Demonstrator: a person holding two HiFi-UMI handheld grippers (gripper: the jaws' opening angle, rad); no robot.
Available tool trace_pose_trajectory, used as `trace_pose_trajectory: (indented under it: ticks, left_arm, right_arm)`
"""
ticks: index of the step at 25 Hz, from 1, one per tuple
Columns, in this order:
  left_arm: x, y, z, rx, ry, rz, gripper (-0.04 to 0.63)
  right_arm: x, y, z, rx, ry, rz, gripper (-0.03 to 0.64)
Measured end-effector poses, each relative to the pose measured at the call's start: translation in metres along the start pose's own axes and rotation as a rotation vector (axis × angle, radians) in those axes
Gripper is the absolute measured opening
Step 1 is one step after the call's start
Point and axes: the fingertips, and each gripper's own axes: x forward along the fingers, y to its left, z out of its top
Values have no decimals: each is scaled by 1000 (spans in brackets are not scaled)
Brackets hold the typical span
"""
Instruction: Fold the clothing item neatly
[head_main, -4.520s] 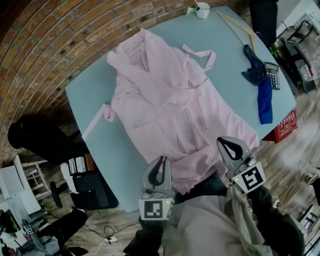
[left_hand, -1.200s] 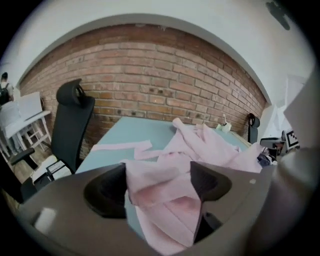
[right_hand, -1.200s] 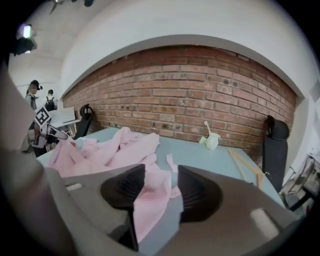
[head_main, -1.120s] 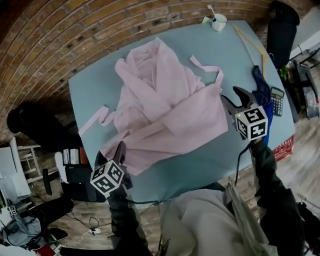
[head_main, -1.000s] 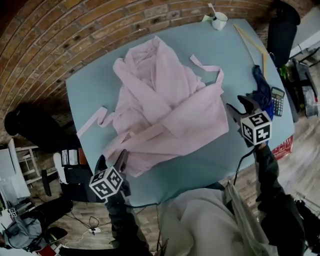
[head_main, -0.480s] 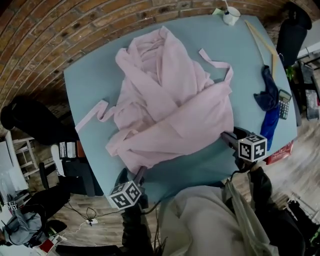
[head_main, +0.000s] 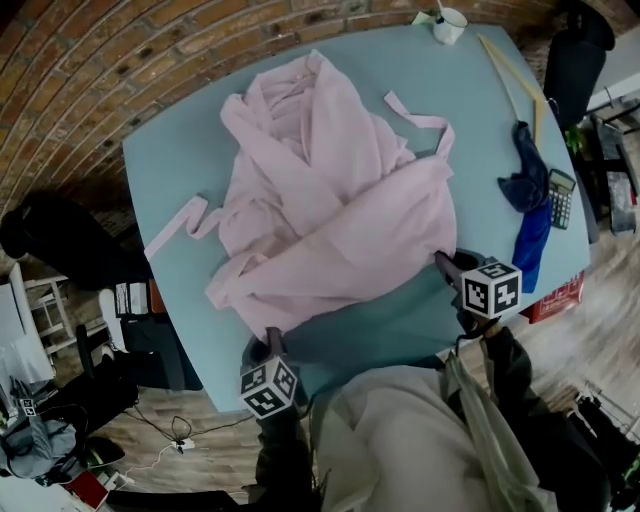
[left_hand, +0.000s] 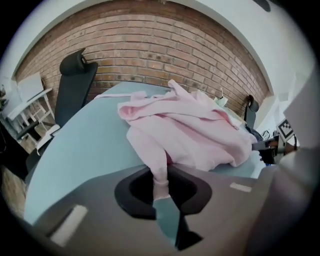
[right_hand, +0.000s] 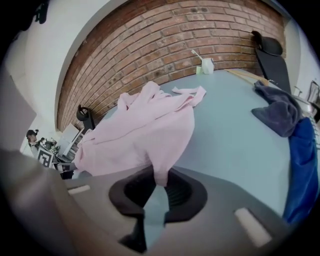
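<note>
Nearest the person, the left gripper (head_main: 272, 342) had just closed its jaws and was clenched on the near left corner of the pink robe (head_main: 335, 210), with a narrow pinch of fabric between them. The right gripper (head_main: 444, 263) had likewise just closed and was grasping the robe's near right corner. Both corners lay close to the near edge of the light blue table (head_main: 400, 312). The robe lay across the table's middle, partly folded, its lower part doubled back over the body and its belt (head_main: 175, 228) trailing out to the left. Off to the right, a blue cloth (head_main: 530, 225) lay just beside a calculator (head_main: 561, 197). At the far edge a white mug (head_main: 449, 22) stood before the brick wall (head_main: 100, 60).
</note>
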Motion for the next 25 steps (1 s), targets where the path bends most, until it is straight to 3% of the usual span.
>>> trace_pose_trajectory:
  ticks: [3, 9, 19, 22, 25]
  left_arm:
    - [-18, 2, -4, -46, -21, -50, 43]
    - [-74, 0, -31, -23, -25, -99, 43]
    - [-154, -34, -100, -100, 15, -189, 43]
    - [-167, -37, -72, -133, -68, -239, 42]
    - [-162, -29, -15, -135, -176, -281, 41]
  right_arm:
    - [-20, 11, -9, -29, -12, 45, 44]
    - [-79, 20, -61, -78, 26, 132, 44]
    - [-162, 19, -131, -123, 68, 187, 44]
    - [-176, 24, -108, -147, 7, 235, 44]
    - [-176, 30, -53, -203, -90, 261, 44]
